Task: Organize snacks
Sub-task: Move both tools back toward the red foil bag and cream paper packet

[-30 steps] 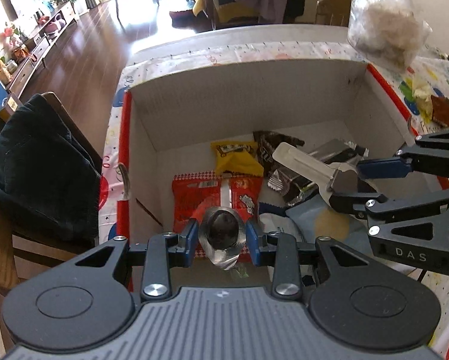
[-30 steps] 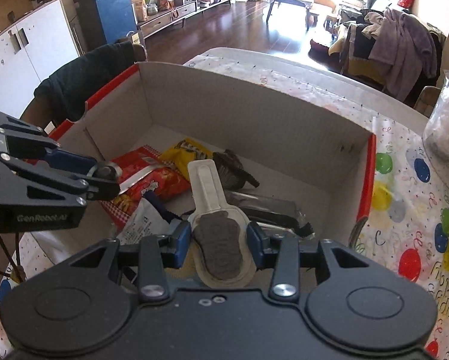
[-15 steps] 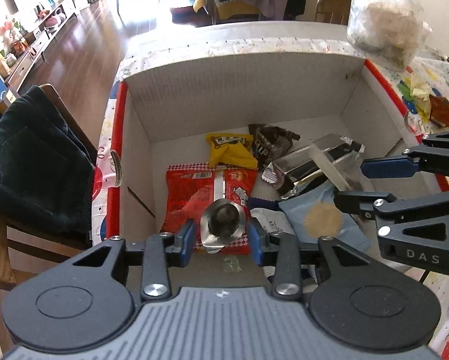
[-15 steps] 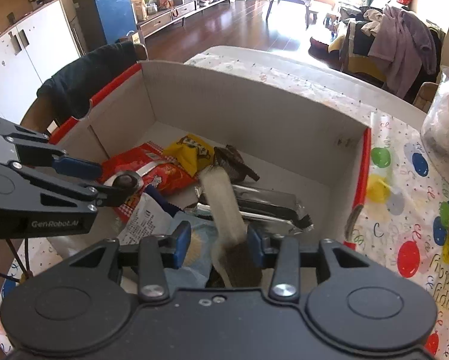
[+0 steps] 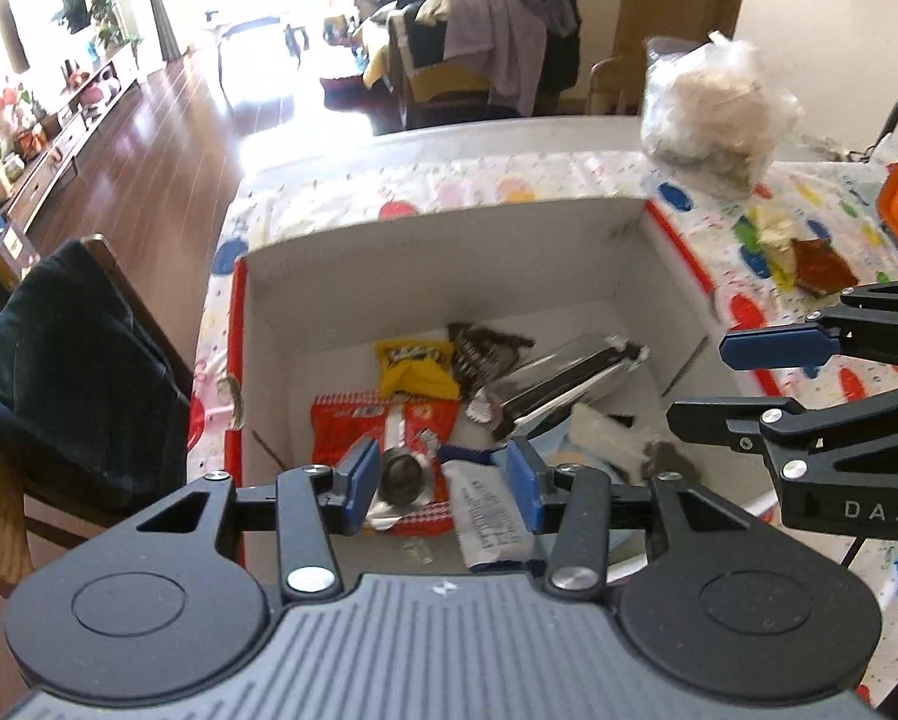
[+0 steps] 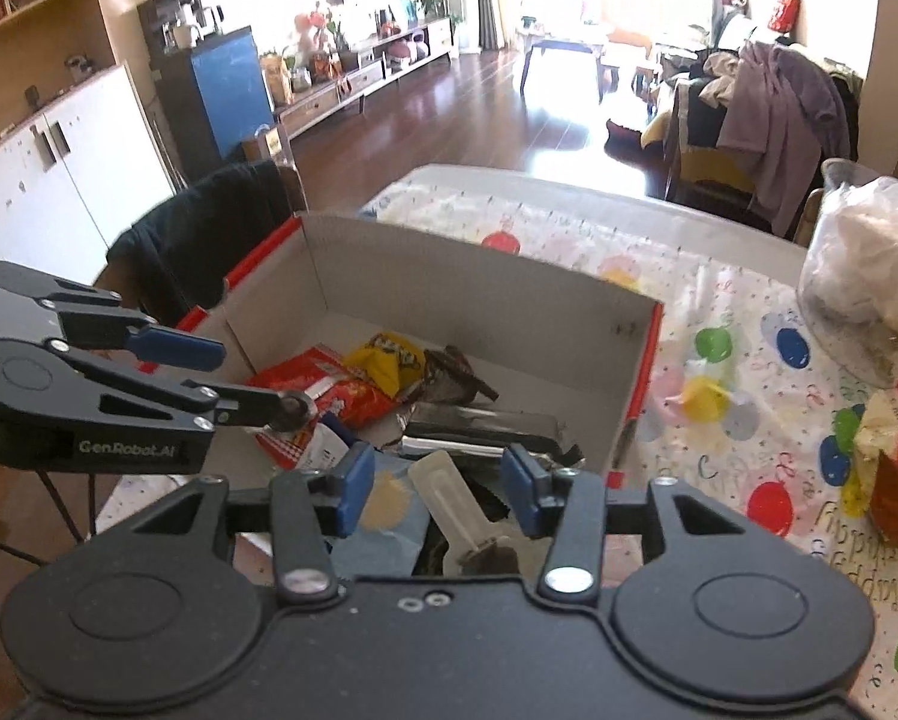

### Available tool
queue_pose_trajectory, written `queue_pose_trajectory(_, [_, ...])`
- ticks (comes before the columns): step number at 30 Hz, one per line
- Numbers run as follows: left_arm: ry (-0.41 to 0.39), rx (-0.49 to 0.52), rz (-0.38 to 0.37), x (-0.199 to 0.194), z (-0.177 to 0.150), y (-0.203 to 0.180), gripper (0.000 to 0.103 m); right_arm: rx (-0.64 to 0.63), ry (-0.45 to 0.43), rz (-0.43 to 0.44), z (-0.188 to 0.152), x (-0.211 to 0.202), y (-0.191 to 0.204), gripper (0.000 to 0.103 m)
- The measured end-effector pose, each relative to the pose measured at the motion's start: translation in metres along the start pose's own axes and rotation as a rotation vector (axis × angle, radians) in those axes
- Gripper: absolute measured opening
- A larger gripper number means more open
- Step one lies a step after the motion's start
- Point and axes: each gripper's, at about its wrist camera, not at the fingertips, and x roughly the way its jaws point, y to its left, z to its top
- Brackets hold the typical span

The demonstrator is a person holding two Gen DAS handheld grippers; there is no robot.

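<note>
Here, both grippers sit over the white cardboard box with red edges [image 5: 431,276], which rests on the table with the spotty party cloth [image 6: 748,420]. The left gripper [image 5: 440,483] has its blue pads wide apart. The small round snack in shiny silver foil [image 5: 402,474] sits right by the left pad, but the pads are not squeezing it, and I cannot tell if it still touches that pad or is lying on the red packet [image 5: 383,420] below. The right gripper [image 6: 437,480] is wide open too. The long clear wrapper with a dark cookie in it [image 6: 460,510] lies under it, in the box on top of a pale blue bag [image 6: 389,504].

Other snacks are already inside: a yellow packet [image 5: 413,369], a dark brown wrapper [image 5: 484,348] and a long silver bar wrapper [image 5: 562,378]. A crumpled yellow and brown wrapper [image 6: 886,474] lies out on the cloth, near a big clear plastic bag of white stuff [image 6: 868,276].

I think the step is letting go and pulling back. To do it well, keep both pairs of pads wide, lift straight up, and do not drag a pad across the foil snack or the clear wrapper, or they may flip out. Mind the box walls on the way up. Then reach for the wrapper on the cloth.
</note>
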Motion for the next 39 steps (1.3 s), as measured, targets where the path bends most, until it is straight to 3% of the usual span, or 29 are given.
queue_pose_trajectory(6, [-0.059, 0.043, -0.026, -0.022, 0.007, -0.023, 0.046, 0.010, -0.065, -0.003, -0.004, -0.032, -0.007, 0.061])
queue_pose_trajectory(8, [-0.079, 0.061, -0.032, -0.028, 0.010, -0.035, 0.053, 0.014, -0.083, -0.003, -0.006, -0.042, -0.012, 0.061])
queue_pose_trajectory(10, [-0.105, 0.069, -0.046, -0.034, 0.012, -0.045, 0.069, 0.027, -0.094, -0.001, -0.009, -0.051, -0.018, 0.062])
queue_pose_trajectory(13, [-0.128, 0.086, -0.069, -0.040, 0.017, -0.061, 0.070, 0.045, -0.109, 0.006, -0.015, -0.065, -0.030, 0.063])
queue_pose_trajectory(16, [-0.143, 0.095, -0.086, -0.043, 0.022, -0.077, 0.073, 0.057, -0.133, -0.002, -0.022, -0.079, -0.044, 0.081])
queue_pose_trajectory(18, [-0.153, 0.095, -0.095, -0.042, 0.024, -0.088, 0.075, 0.066, -0.149, -0.011, -0.026, -0.087, -0.056, 0.084])
queue_pose_trajectory(25, [-0.151, 0.095, -0.143, -0.027, 0.038, -0.134, 0.081, 0.102, -0.156, -0.055, -0.047, -0.107, -0.105, 0.090])
queue_pose_trajectory(28, [-0.148, 0.100, -0.178, -0.020, 0.044, -0.157, 0.082, 0.118, -0.155, -0.072, -0.056, -0.113, -0.129, 0.099])
queue_pose_trajectory(39, [-0.136, 0.110, -0.196, 0.028, 0.083, -0.242, 0.082, 0.103, -0.123, -0.148, -0.078, -0.122, -0.215, 0.103])
